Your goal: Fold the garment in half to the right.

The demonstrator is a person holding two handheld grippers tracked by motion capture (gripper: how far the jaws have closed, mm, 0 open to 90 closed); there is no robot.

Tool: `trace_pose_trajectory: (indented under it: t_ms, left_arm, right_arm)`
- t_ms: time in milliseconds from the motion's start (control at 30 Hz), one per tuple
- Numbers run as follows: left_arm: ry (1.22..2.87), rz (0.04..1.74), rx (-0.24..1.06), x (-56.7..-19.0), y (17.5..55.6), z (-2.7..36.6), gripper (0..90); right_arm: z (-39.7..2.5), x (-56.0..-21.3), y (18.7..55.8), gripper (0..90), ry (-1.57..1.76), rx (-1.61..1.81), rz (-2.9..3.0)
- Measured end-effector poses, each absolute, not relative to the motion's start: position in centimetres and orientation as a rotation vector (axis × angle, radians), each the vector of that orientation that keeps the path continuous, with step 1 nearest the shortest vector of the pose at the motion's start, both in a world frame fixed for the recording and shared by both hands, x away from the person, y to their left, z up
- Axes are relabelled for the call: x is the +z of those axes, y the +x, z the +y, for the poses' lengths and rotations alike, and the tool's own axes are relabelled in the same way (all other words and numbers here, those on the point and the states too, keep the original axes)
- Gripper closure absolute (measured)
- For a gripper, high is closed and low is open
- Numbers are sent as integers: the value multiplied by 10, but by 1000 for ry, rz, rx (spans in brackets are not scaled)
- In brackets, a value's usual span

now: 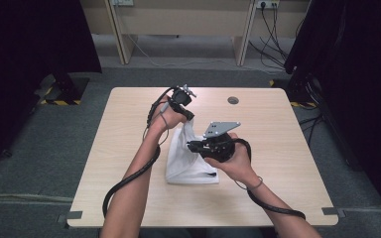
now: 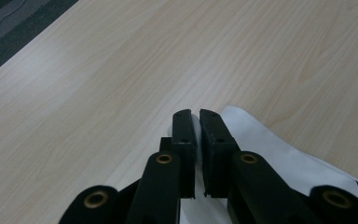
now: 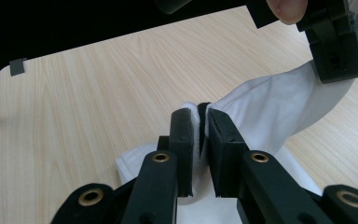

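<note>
Wood table (image 1: 129,148); both claws pinch white cloth (image 1: 191,166), far edge seemingly hidden.

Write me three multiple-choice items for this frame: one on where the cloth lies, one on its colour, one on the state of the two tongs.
1. Where does the cloth lie on the table?
A. near the middle, between the two hands
B. at the far right corner
C. hanging over the left edge

2. What colour is the cloth?
A. red
B. white
C. dark green

3. What are the left tongs and right tongs doing?
A. both open above the cloth
B. one on the cloth, the other resting on bare table
C. each shut on a part of the cloth

Answers: 1 A, the high view shows it mid-table between the forearms. 2 B, it is white in all three views. 3 C, each gripper view shows white fabric pinched between closed jaws.
</note>
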State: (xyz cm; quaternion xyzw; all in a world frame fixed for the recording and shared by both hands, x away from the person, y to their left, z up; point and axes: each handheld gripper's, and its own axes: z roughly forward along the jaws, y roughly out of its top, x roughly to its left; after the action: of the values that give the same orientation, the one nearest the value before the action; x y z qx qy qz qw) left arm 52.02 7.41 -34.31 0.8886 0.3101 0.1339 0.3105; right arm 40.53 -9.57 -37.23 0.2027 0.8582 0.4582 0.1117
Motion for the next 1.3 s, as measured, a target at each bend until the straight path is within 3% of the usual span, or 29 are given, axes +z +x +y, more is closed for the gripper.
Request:
trace_pose_trajectory:
  t_ms: [1300]
  left_arm:
    - [2351,808,332,-355,519,65,839]
  right_arm:
    - [-102,-383,404,812,617,1331,2533]
